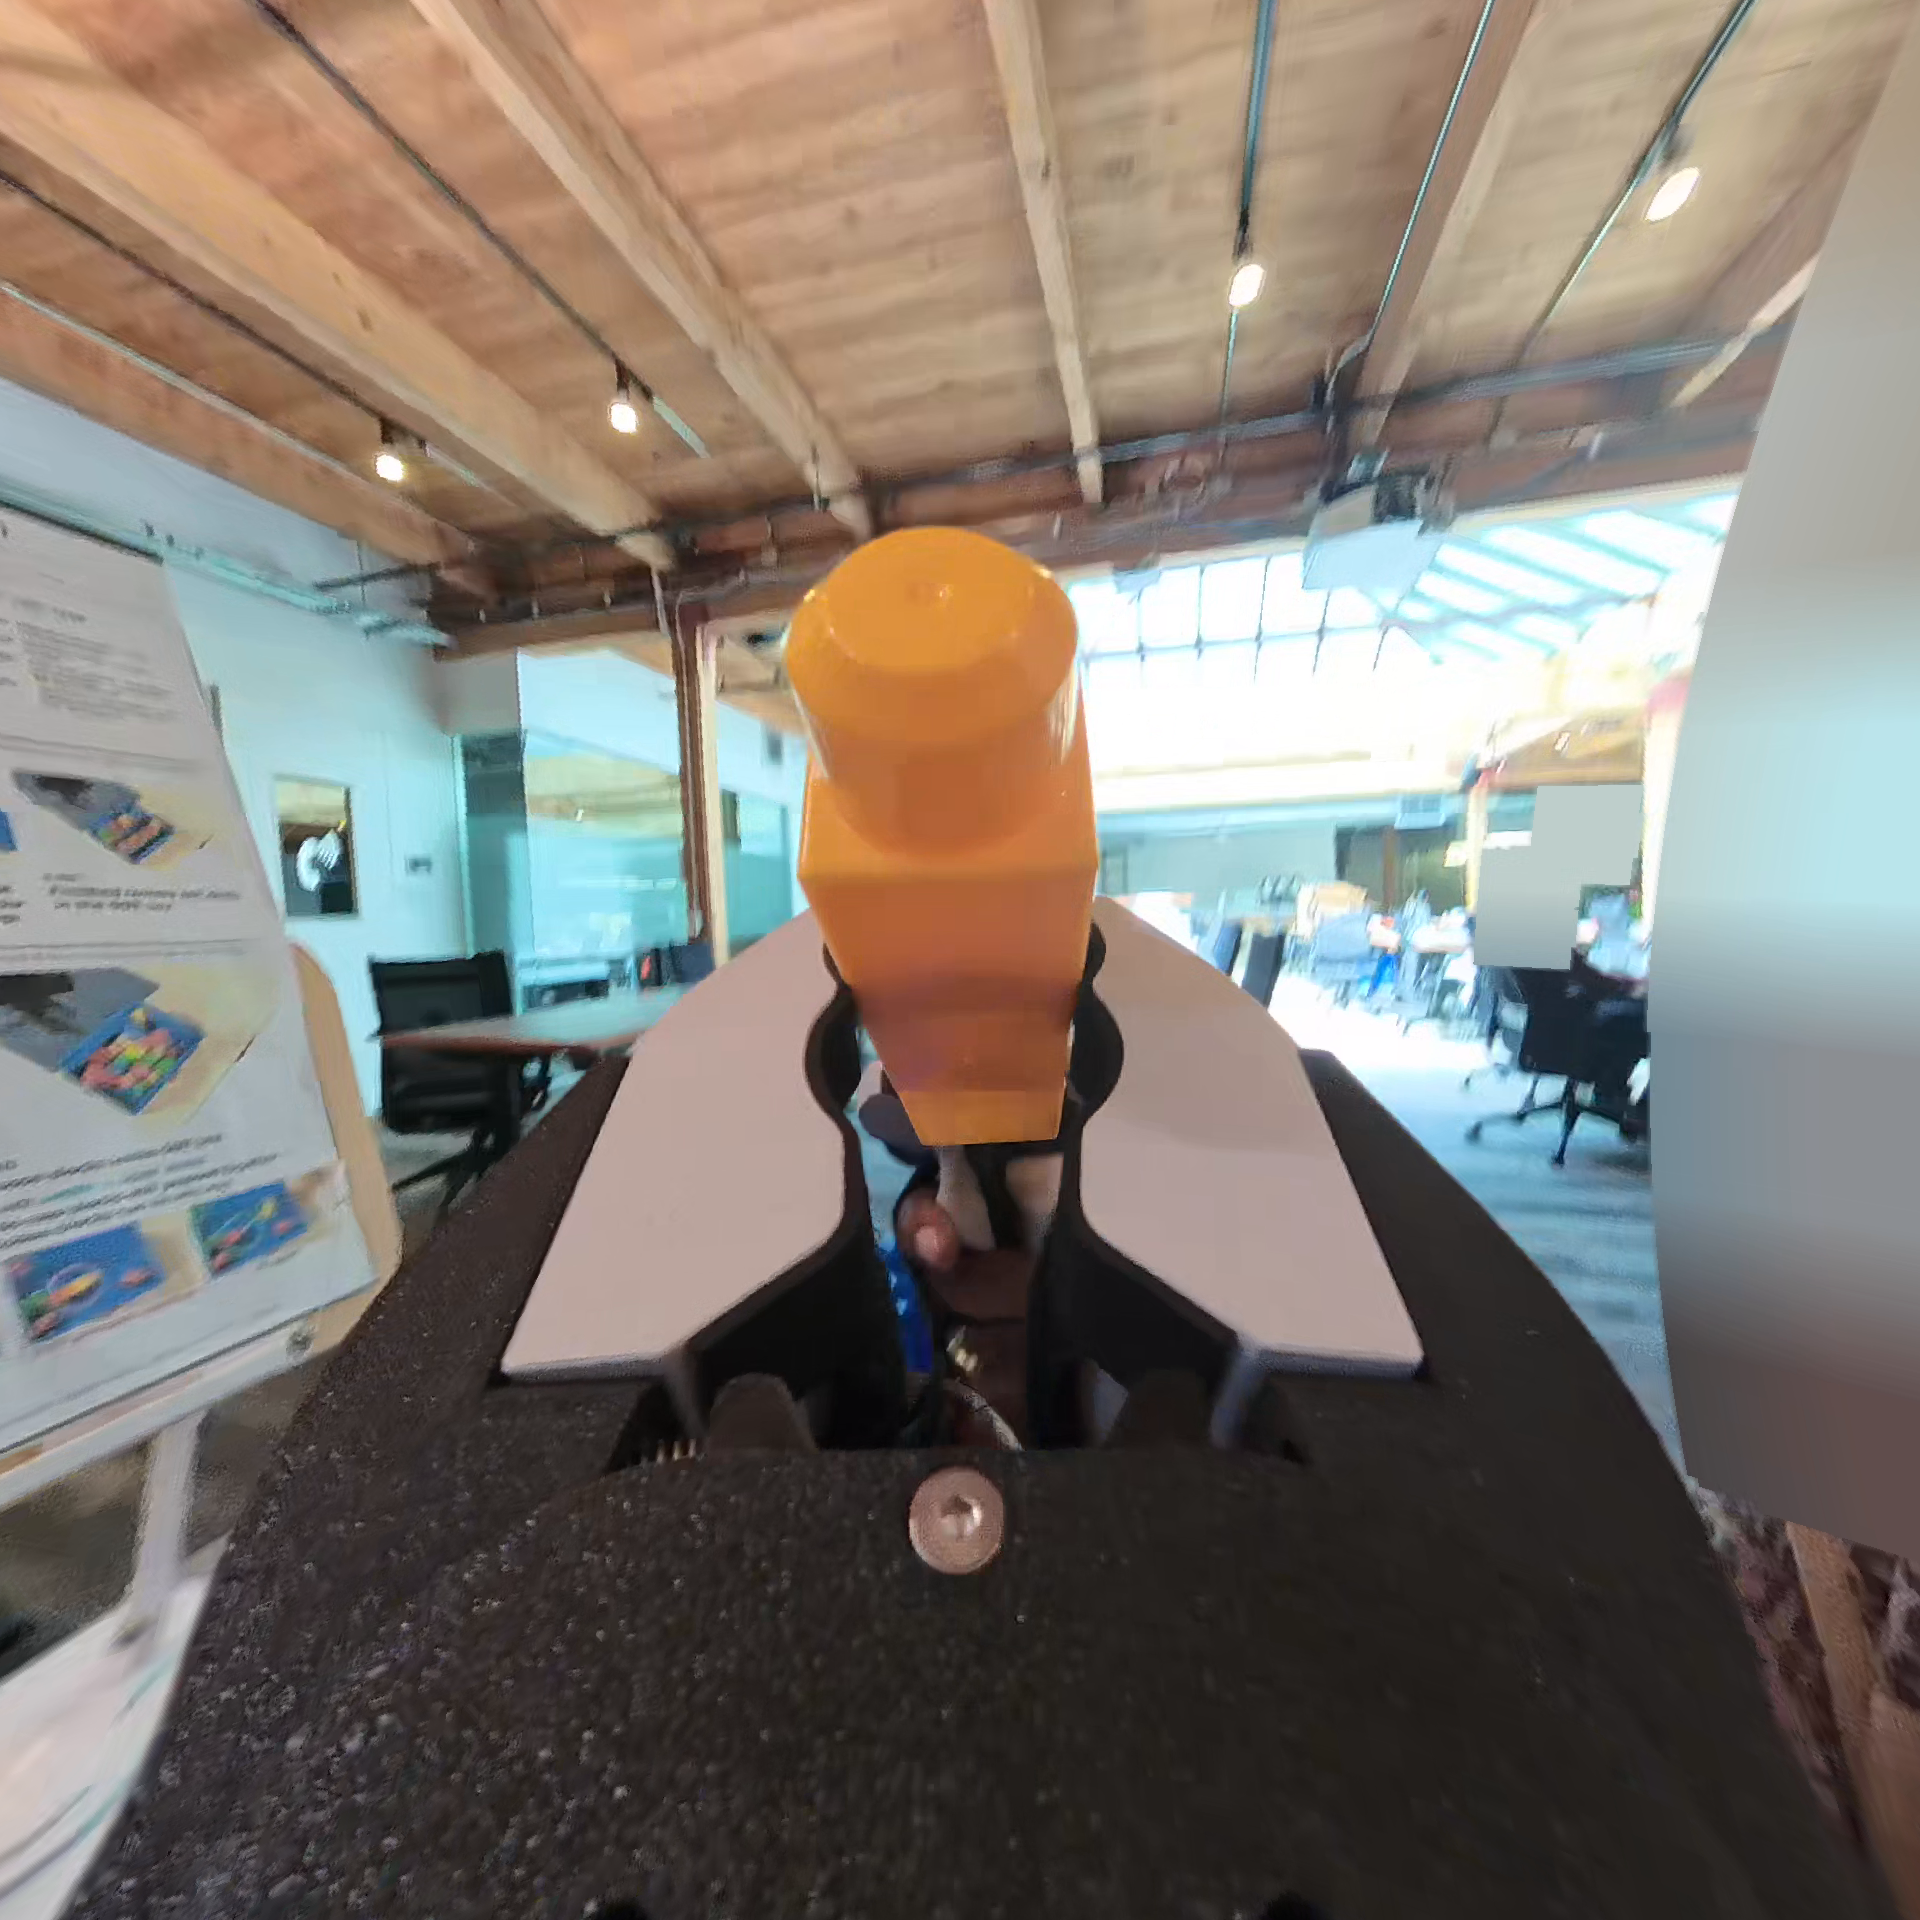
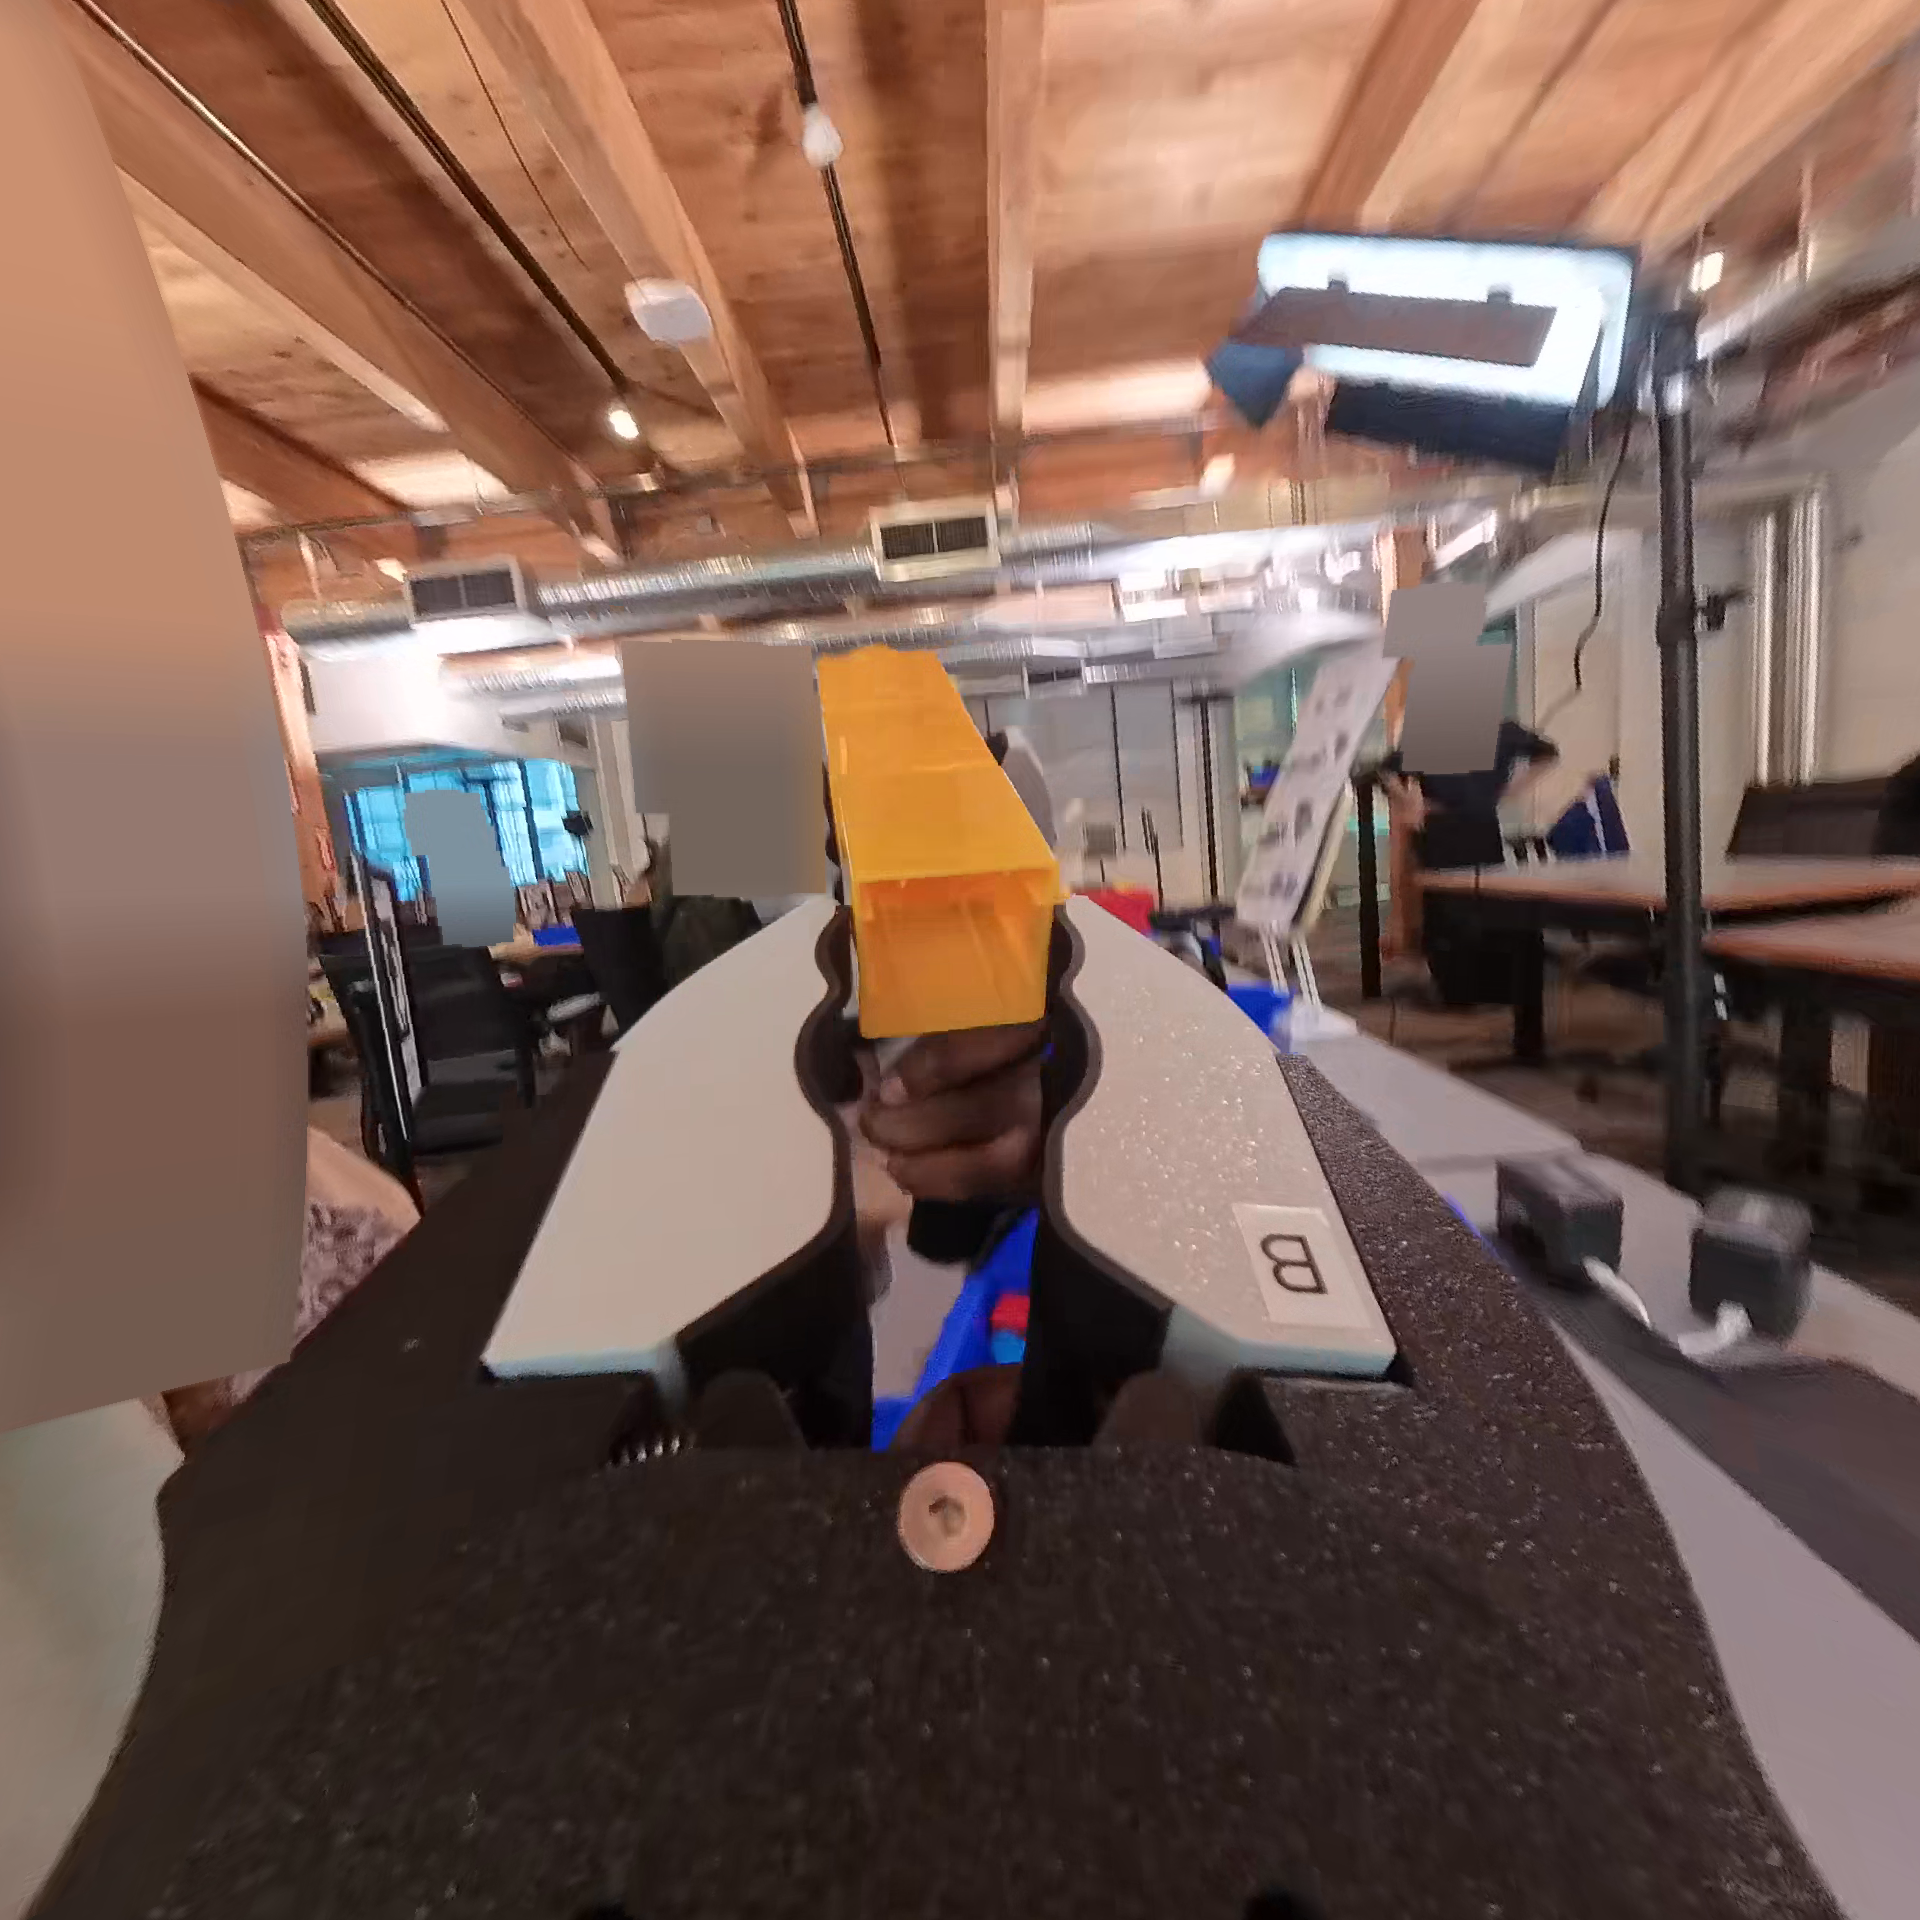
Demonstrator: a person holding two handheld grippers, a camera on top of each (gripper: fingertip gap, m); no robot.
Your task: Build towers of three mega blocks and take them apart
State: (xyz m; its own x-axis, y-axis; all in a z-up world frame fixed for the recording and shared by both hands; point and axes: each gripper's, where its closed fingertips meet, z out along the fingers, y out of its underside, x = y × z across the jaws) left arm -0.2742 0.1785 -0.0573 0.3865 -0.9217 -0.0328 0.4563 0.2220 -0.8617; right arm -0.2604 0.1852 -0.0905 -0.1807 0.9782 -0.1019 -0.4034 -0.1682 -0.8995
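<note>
Both tongs, left [image 1: 961, 1023] and right [image 2: 951, 971], clench opposite ends of one orange mega block tower [image 1: 940, 831], raised ceiling-ward above the counter [image 2: 1766, 1621]; uneven pulling could fling blocks.

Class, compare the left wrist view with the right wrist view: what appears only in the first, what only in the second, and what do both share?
Only the left wrist view shows the round stud end of the orange block, and an instruction poster on a stand at left.

Only the right wrist view shows the hollow open end of the orange block, a light panel on a pole, and two black adapters on the table.

Both show a gripper, left and right, shut on the block held up in the air under a wooden beam ceiling.
</note>
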